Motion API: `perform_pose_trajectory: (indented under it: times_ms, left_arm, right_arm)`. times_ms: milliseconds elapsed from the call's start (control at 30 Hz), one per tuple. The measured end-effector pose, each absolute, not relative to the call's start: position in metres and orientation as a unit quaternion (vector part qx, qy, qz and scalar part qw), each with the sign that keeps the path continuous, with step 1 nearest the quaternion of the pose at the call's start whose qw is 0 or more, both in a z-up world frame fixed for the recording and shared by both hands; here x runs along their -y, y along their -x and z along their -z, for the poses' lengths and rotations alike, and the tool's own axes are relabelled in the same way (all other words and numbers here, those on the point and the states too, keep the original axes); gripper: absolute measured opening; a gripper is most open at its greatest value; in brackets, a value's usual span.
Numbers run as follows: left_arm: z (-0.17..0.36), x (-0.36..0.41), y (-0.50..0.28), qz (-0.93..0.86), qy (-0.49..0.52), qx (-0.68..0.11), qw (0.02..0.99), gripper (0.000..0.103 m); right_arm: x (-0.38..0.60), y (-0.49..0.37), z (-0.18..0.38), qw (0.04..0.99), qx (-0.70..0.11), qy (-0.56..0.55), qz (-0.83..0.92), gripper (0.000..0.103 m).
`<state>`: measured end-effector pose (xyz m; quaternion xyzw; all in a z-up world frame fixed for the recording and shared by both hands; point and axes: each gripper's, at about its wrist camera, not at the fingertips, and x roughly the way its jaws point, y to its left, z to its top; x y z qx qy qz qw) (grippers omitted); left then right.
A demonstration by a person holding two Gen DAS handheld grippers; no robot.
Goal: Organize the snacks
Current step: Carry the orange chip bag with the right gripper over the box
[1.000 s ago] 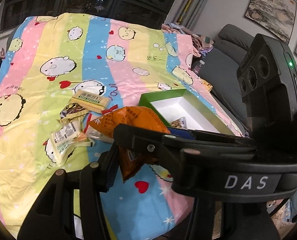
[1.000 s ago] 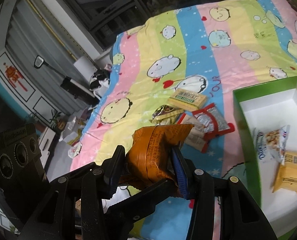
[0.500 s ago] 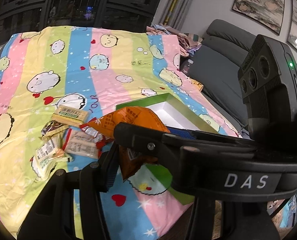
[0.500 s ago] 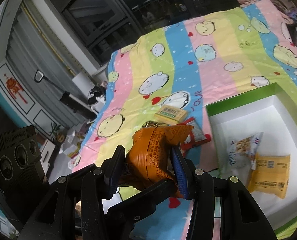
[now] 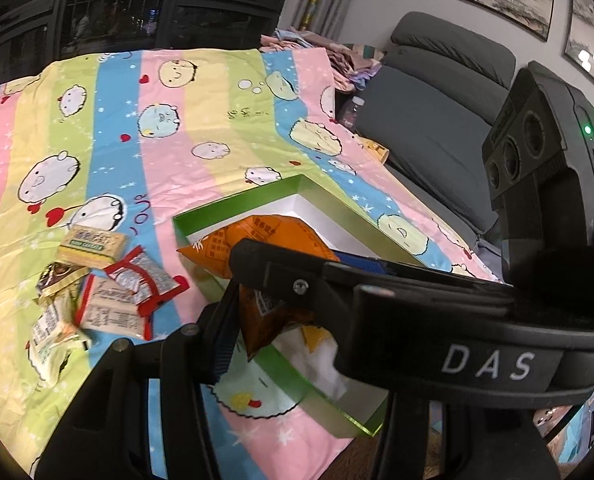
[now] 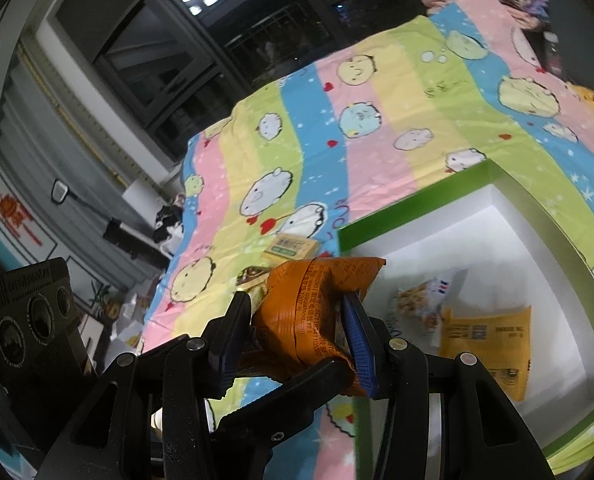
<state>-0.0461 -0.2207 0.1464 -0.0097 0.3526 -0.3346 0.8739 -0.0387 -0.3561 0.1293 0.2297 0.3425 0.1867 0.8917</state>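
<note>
An orange snack bag (image 5: 257,240) hangs in the air with both grippers on it. My left gripper (image 5: 281,304) is shut on its lower part, though its right finger is hidden behind the right gripper's black body (image 5: 457,320). My right gripper (image 6: 297,328) clamps the orange bag (image 6: 317,300) between its blue pads (image 6: 357,332). The bag hovers over the near left corner of a green box (image 5: 321,200) with a white inside. In that green box (image 6: 417,200) lie a yellow packet (image 6: 485,336) and a white nut packet (image 6: 421,300).
Several loose snacks lie on the striped cartoon sheet (image 5: 177,120) left of the box: a pale bar (image 5: 93,246) and red-edged packets (image 5: 145,284). A grey sofa (image 5: 437,120) stands right of the bed. Crumpled clothes (image 5: 337,52) sit at the far corner.
Both grippers have carried the orange bag to the right, from above the loose snack pile to above the box's left corner. The grip on the bag looks the same.
</note>
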Motion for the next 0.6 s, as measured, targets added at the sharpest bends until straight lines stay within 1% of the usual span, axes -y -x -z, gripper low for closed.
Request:
perform_pose_trajectory:
  times_ms: [600]
  left_arm:
    - [-0.122,0.27,0.021,0.366,-0.002,-0.398,0.842,0.049]
  right_arm:
    - [0.406,0.02,-0.095,0.867,-0.372,-0.305,-0.129,0.05]
